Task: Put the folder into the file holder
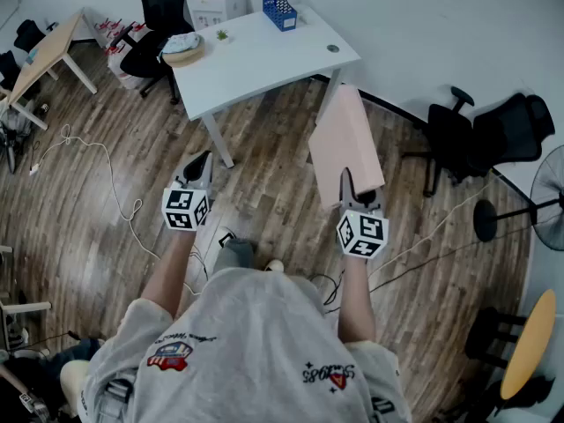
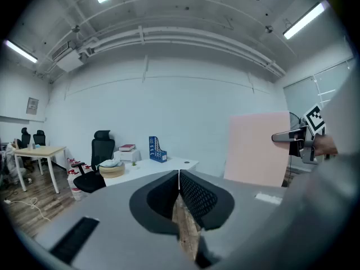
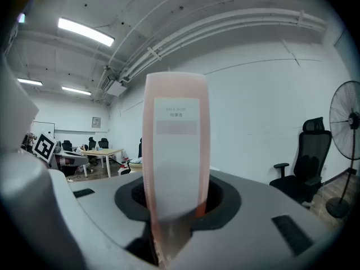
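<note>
Right now your right hand-held gripper [image 1: 346, 180] pinches the pink folder [image 1: 344, 135] across its thickness at the lower edge. The folder stands upright above the jaws, over the floor, at about five o'clock of the white counter [image 1: 264, 60]. Your left hand-held gripper [image 1: 204, 159], at nine o'clock of the right one, has its jaws pressed together on nothing. The folder looks light and stiff, with smooth covers that could slide between the pads. Held so low, it will likely want to tip, so a centred hold at the foot of the spine suits it. The blue file holder [image 1: 278, 3] stands at the counter's far edge, at eleven o'clock of the folder.
</note>
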